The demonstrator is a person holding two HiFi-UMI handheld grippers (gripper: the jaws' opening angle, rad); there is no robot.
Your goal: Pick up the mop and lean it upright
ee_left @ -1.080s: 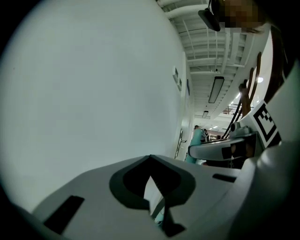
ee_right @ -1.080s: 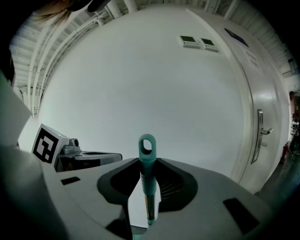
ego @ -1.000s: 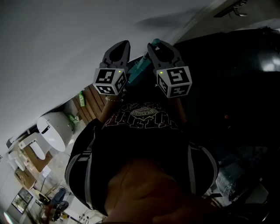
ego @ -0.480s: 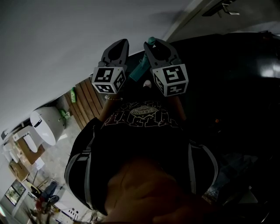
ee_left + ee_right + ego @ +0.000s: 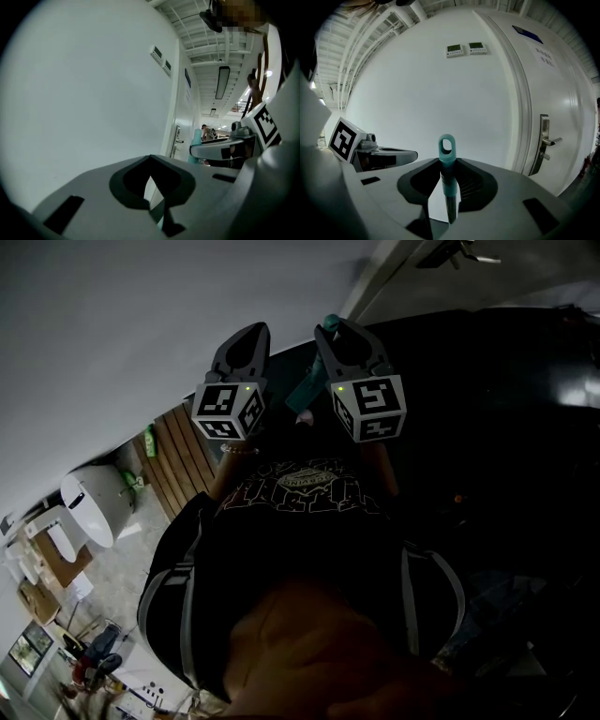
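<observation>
A person in a black shirt [image 5: 300, 521] holds two grippers out towards a white wall [image 5: 440, 93]. The right gripper [image 5: 447, 161] is clamped on the mop handle [image 5: 446, 173]: the teal end stands upright between its jaws, and the hanging loop pokes out just above the jaw tips. From the head view the same teal handle [image 5: 307, 390] shows below the right gripper [image 5: 330, 331], running down between the two marker cubes; the mop's head cannot be seen. The left gripper [image 5: 150, 157] has its jaw tips drawn together with nothing between them, and it sits just beside the right one, level with it [image 5: 255, 331]. A door with a metal lever handle [image 5: 546, 136] stands to the right of the wall, and two small control panels [image 5: 466, 48] are mounted high on the wall. Wooden slats [image 5: 178, 460] and a white appliance [image 5: 94, 507] lie at the lower left of the floor.
</observation>
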